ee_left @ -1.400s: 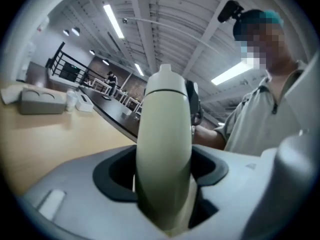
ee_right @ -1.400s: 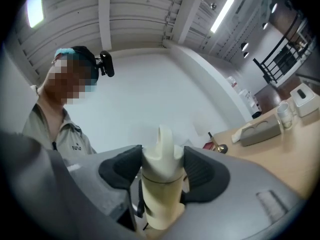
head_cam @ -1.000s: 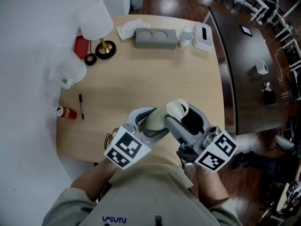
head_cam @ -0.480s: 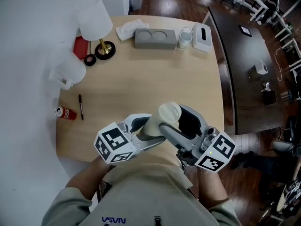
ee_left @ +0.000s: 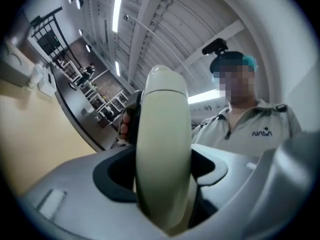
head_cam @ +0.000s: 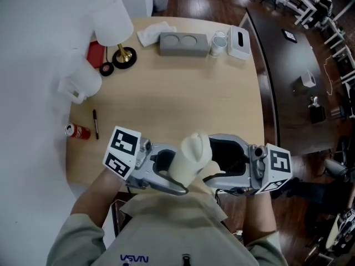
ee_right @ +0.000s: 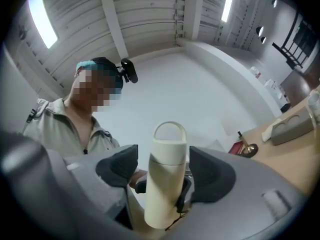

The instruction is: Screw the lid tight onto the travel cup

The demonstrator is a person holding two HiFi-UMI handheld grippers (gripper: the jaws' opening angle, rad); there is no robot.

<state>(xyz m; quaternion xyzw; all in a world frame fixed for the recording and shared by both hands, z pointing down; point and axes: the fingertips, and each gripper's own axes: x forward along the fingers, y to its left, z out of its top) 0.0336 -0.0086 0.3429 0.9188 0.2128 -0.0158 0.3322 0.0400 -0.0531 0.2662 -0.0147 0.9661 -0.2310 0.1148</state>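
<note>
Cream travel cup (head_cam: 191,155) in left gripper (head_cam: 169,172); "NASA" on shirt (ee_left: 248,128)

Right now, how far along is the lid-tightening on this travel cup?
Looks done: the lid sits squarely on the travel cup, with no gap showing. In hand: the left gripper clamps the cup's body; the right gripper has just been opening its jaws, which stand apart either side of the lid, not touching it. Left: tightness itself cannot be seen; the cup probably has to be set down.
</note>
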